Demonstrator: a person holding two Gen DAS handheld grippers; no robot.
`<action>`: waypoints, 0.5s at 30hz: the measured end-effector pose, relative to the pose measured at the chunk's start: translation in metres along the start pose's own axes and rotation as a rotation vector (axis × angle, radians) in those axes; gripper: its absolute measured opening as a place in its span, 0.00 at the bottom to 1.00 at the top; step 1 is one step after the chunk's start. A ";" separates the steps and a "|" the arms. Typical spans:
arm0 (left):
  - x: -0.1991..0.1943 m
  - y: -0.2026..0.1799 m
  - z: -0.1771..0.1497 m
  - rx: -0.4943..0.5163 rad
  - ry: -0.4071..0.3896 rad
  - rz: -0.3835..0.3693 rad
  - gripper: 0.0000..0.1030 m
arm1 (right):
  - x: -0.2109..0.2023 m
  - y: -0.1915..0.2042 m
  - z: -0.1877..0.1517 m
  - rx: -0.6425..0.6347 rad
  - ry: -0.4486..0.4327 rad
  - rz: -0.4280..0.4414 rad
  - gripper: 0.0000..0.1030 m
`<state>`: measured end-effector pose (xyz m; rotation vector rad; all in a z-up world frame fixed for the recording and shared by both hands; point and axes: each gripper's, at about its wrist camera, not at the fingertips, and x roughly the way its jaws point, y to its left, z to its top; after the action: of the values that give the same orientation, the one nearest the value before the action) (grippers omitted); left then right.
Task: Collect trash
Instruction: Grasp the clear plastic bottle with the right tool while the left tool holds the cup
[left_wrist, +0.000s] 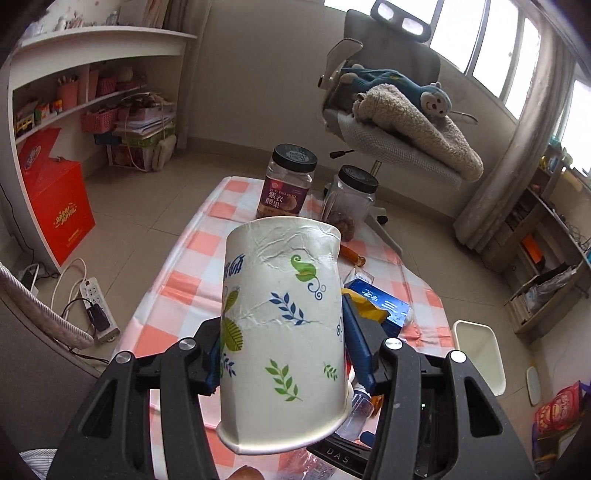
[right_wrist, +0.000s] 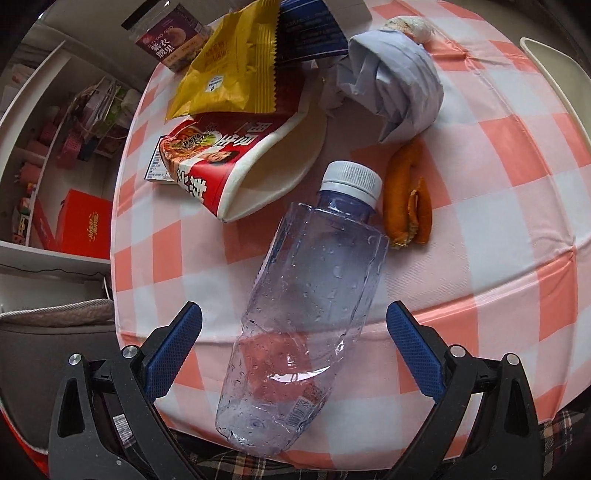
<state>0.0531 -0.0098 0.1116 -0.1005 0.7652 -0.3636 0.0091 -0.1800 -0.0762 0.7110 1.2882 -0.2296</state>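
My left gripper (left_wrist: 284, 350) is shut on a crumpled white paper cup (left_wrist: 280, 325) printed with green and blue leaves, and holds it up above the checked table (left_wrist: 192, 266), base pointing away. My right gripper (right_wrist: 294, 310) is open and points steeply down. A clear plastic bottle (right_wrist: 314, 280) with a white cap lies on the table's near edge between its blue pads (right_wrist: 413, 350), which do not touch it. Beyond the bottle lie a crushed red noodle cup (right_wrist: 207, 173), a yellow wrapper (right_wrist: 229, 70), a blue packet (right_wrist: 310, 33), a crumpled paper ball (right_wrist: 395, 85) and orange peel (right_wrist: 406, 195).
Two black-lidded jars (left_wrist: 286, 184) (left_wrist: 351, 203) stand at the table's far end. A white bin (left_wrist: 480, 350) sits on the floor to the right of the table. An office chair (left_wrist: 388, 110) with a blanket and a toy is behind. A red box (left_wrist: 55, 206) and a power strip (left_wrist: 96, 306) lie on the left.
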 end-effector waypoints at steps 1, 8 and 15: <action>-0.002 -0.001 0.000 0.008 -0.007 0.004 0.51 | 0.005 -0.001 0.000 0.006 0.015 0.005 0.91; -0.006 -0.008 -0.004 0.048 -0.033 -0.001 0.51 | -0.005 -0.016 -0.006 0.031 -0.051 0.061 0.62; -0.009 -0.015 -0.008 0.058 -0.052 0.003 0.51 | -0.054 -0.019 -0.014 -0.049 -0.193 0.093 0.61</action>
<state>0.0372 -0.0202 0.1149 -0.0537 0.7024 -0.3785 -0.0283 -0.1984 -0.0338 0.6885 1.0713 -0.1852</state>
